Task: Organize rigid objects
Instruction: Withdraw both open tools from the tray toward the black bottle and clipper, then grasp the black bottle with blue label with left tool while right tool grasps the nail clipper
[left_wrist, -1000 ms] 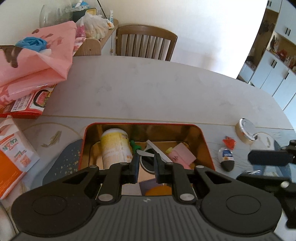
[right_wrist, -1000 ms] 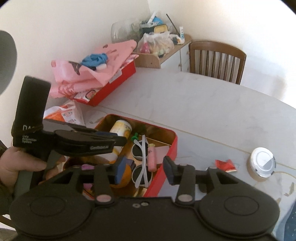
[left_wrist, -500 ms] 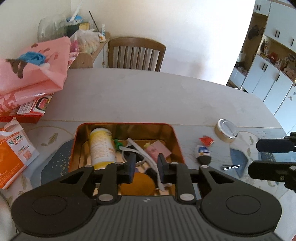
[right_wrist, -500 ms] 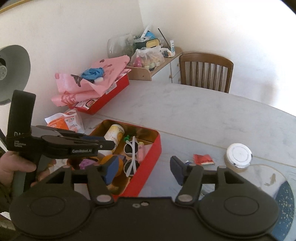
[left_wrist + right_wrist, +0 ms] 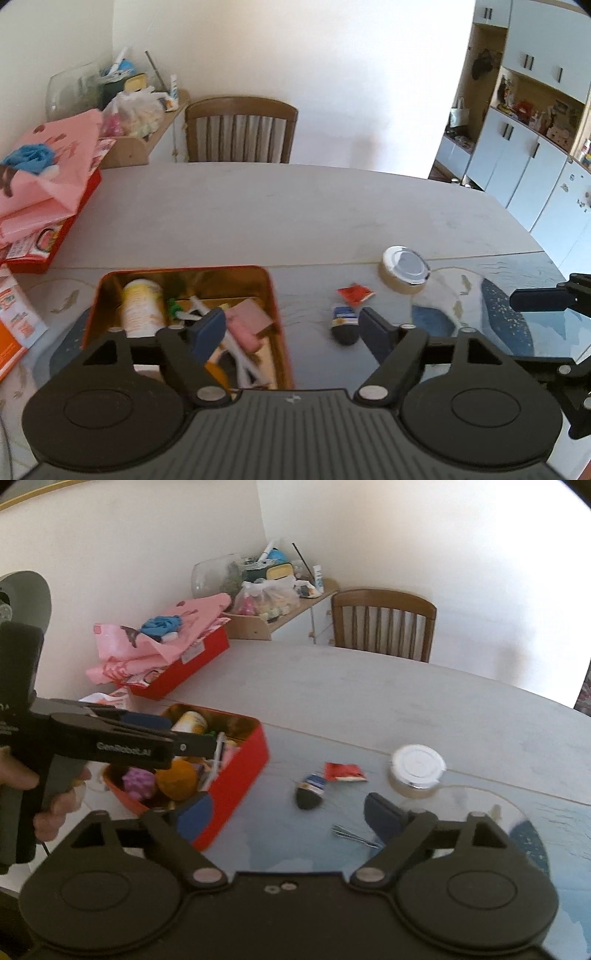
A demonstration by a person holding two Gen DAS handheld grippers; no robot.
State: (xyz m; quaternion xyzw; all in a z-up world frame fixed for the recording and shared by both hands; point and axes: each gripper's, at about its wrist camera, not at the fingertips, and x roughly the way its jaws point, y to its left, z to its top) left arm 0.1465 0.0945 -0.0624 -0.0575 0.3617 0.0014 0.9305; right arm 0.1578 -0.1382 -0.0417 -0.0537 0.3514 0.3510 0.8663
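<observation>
Showing one red tin (image 5: 279,325), two opening claws (image 5: 291,328)

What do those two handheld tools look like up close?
Both are matte black plastic. The left gripper and the right gripper each have two angled black arms on silver pivot pins, round discs at the base, and dark blue pads on the jaws. From the side, the left one shows a pistol-style handle, a boxy black top and white lettering along its body. No cables show.
</observation>
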